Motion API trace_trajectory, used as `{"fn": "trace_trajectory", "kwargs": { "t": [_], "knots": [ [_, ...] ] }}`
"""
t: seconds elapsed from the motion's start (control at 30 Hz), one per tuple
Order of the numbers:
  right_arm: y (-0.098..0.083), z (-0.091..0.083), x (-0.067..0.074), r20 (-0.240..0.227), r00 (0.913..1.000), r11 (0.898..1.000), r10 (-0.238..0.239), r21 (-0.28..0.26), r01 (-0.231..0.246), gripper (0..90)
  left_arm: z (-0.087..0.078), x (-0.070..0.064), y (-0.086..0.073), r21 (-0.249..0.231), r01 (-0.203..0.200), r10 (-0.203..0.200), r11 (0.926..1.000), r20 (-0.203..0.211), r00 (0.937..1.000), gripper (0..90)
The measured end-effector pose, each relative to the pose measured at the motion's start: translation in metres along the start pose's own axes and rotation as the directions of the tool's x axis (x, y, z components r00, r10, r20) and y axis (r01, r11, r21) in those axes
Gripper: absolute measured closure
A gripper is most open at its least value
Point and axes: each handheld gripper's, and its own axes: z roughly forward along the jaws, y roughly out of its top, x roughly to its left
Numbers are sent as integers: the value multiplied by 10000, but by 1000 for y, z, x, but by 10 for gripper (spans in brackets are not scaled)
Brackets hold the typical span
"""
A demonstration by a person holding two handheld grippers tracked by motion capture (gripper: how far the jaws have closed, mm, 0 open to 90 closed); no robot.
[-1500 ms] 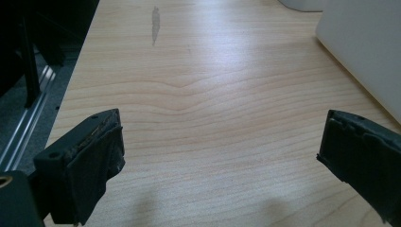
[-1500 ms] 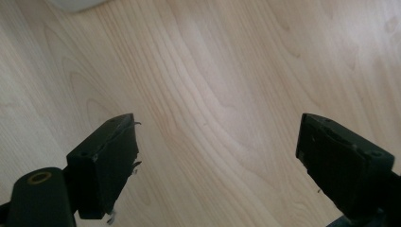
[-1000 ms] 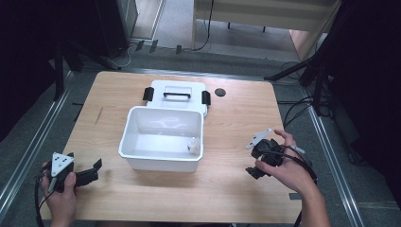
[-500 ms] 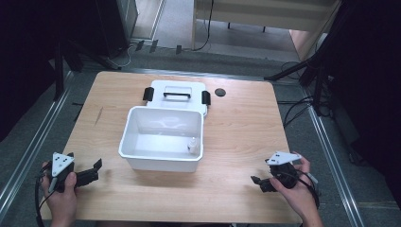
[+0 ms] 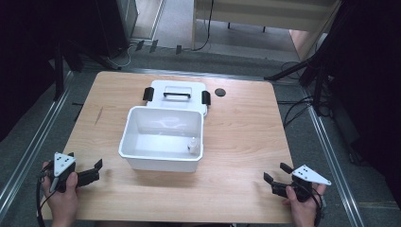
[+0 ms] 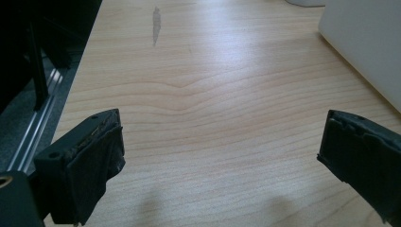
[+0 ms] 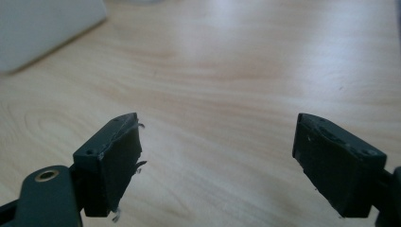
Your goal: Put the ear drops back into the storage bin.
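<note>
Both jaw pairs are spread empty: left gripper [image 5: 92,173] and right gripper [image 5: 275,181] at the near corners of the wooden surface [image 5: 246,127]. The open white plastic box [image 5: 161,142], mid-surface, could be shoved by a careless reach.

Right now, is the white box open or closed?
Open. The white box shows its bare interior with a small bottle inside; its lid lies flat behind it.

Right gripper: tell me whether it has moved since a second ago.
Yes. The right gripper has drawn back from beside the white bin toward the table's near right corner.
</note>
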Motion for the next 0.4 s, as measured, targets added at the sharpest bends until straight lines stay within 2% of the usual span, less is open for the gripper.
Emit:
{"fn": "trace_trajectory", "kwargs": {
  "t": [0.07, 0.13, 0.4],
  "knots": [
    [-2, -3, -3, -198, 9992, 9983, 345, -470, -353, 171, 0, 0, 0, -12, 49, -49, 10000, -2, 10000, 14],
    [-3, -5, -6, -194, 9979, 9960, 615, -633, -626, 169, 0, 0, 0, 5, 40, -40, 10000, 0, 10000, 14],
    [-2, -3, -4, -228, 9979, 9973, 610, -390, -619, 152, 0, 0, 0, 46, -9, 9, 10000, -52, 10000, 14]
  ]
}}
